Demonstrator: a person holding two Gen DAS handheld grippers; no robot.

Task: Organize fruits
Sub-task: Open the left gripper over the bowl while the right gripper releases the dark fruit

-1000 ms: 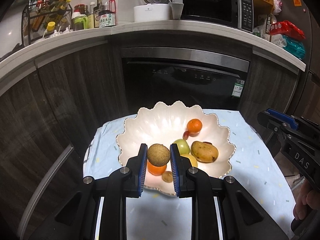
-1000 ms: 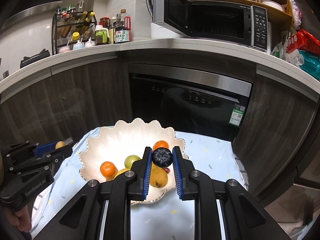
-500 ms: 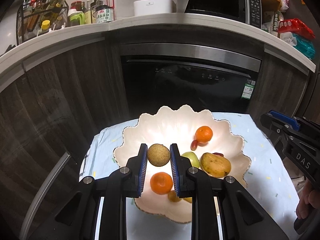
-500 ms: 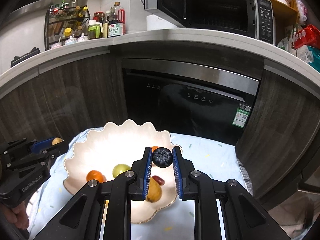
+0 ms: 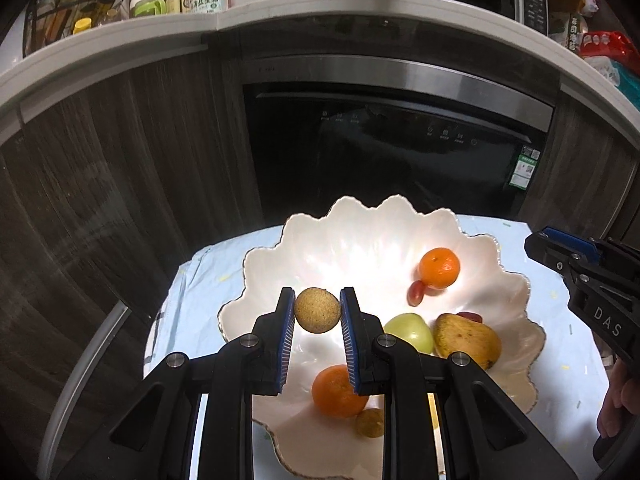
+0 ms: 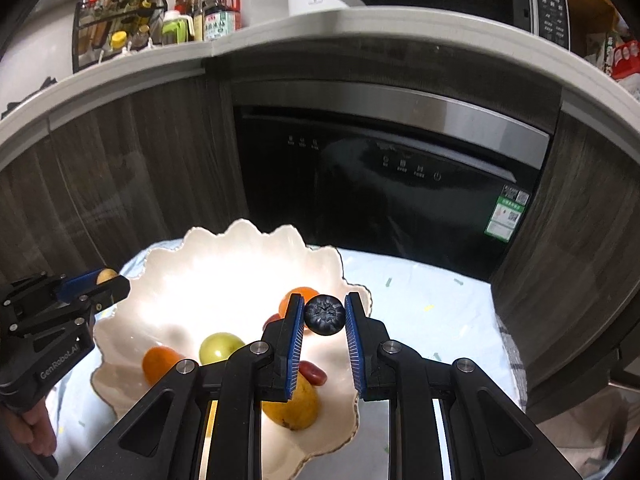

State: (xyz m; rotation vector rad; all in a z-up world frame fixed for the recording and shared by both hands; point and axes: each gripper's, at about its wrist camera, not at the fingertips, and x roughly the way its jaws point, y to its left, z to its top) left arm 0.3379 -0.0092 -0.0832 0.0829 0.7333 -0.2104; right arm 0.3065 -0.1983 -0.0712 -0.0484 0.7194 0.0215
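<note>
While both fruits are carried to the bowl (image 5: 516, 292), the left gripper (image 5: 318, 312) clamps a brown fruit (image 5: 317, 310) above the bowl's near-left side; release likely comes next. From the right wrist, the right gripper (image 6: 324, 315) pinches a blueberry (image 6: 324, 314) over the bowl's right rim, on a pale cloth (image 6: 424, 300) below a dishwasher (image 6: 400, 184).
</note>
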